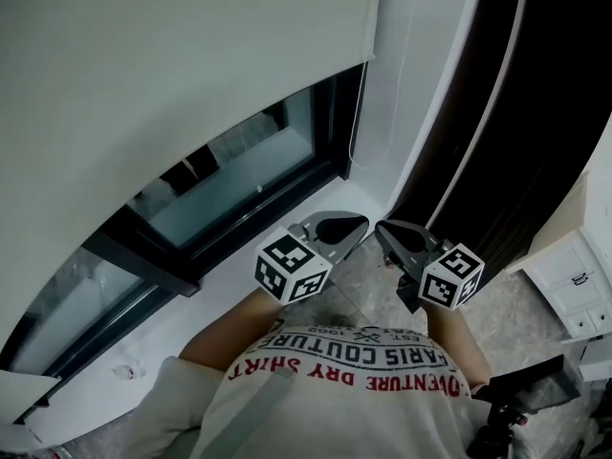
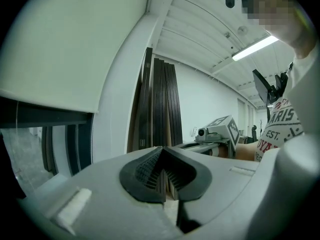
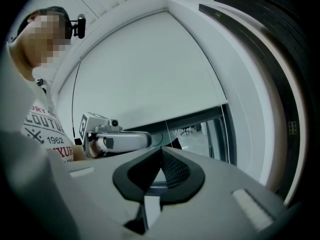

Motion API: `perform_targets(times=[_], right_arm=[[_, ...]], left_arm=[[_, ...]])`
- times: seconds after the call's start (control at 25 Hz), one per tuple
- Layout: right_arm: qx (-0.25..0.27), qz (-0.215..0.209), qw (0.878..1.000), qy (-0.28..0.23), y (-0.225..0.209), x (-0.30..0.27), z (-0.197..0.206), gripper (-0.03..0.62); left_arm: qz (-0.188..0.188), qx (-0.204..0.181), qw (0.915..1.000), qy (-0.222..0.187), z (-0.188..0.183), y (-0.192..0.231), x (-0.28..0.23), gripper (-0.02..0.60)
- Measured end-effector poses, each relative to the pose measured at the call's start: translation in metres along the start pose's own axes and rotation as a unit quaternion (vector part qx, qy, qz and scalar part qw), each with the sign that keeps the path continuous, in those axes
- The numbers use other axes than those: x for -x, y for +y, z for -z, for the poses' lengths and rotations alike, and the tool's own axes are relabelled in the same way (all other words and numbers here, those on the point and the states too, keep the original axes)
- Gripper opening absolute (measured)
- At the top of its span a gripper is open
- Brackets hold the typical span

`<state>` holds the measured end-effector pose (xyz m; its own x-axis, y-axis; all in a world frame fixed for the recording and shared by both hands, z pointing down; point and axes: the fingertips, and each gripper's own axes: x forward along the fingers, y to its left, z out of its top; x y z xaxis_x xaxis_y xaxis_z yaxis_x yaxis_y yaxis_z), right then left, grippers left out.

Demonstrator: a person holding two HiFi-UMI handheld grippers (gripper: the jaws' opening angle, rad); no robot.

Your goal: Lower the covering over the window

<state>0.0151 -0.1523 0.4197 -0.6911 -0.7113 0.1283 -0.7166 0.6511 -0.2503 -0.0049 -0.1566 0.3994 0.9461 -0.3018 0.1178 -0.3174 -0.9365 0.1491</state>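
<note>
A white roller blind hangs over most of the window, and its bottom edge leaves a strip of glass bare above the sill. The blind also shows in the left gripper view and the right gripper view. A thin pull cord runs down the window's right side. My left gripper and right gripper are held side by side over the sill's right end. Both are shut with nothing in them, and neither touches the blind or the cord.
The white sill runs below the window. Dark boards lean against the wall to the right of the white frame. A white cabinet stands at the far right, and a black device on a stand is near my right elbow.
</note>
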Motion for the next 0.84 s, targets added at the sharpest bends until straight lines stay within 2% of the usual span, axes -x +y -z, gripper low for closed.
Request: perform_targets(times=[0.32, 0.84], right_arm=[[0.002, 0.006, 1.000, 0.006, 0.012, 0.000, 0.010, 0.001], [0.001, 0.009, 1.000, 0.002, 0.014, 0.006, 0.008, 0.000]], left_arm=[[0.009, 0.008, 0.9997, -0.023, -0.007, -0.008, 0.018, 0.003], [0.006, 0.012, 0.9997, -0.018, -0.003, -0.011, 0.018, 0.003]])
